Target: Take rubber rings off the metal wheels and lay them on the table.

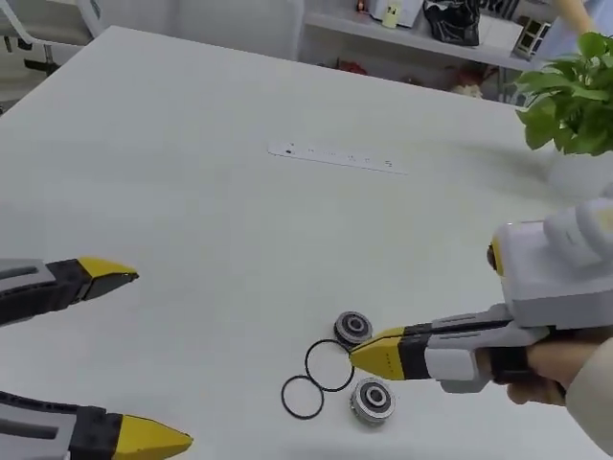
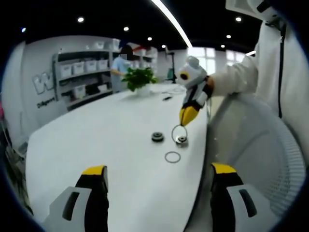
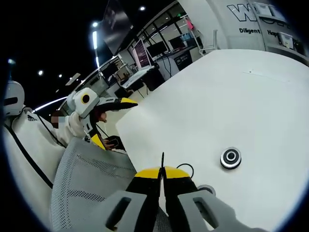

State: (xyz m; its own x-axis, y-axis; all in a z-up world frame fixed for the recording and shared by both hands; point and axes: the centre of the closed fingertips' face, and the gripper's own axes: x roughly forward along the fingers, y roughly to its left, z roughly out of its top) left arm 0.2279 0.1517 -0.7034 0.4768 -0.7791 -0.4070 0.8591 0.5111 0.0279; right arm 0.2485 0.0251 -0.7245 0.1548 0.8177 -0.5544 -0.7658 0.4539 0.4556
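Note:
Two metal wheels [image 1: 353, 327] [image 1: 373, 401] lie near the table's front edge. My right gripper [image 1: 359, 356] reaches in between them from the right, shut on a thin black rubber ring [image 1: 329, 364] that hangs from its yellow tips. A second rubber ring [image 1: 303, 397] lies flat on the table just left of the nearer wheel. In the left gripper view the held ring [image 2: 179, 132] stands upright over one wheel [image 2: 182, 141], with the loose ring [image 2: 172, 157] in front. My left gripper [image 1: 144, 356] is at the far left, open wide and holding nothing.
A potted green plant [image 1: 573, 96] stands at the table's [image 1: 239, 211] far right. A pale flat strip [image 1: 335, 156] lies mid-table. Shelves with clutter line the back wall. A white mesh chair [image 2: 260, 145] sits by the table's near edge.

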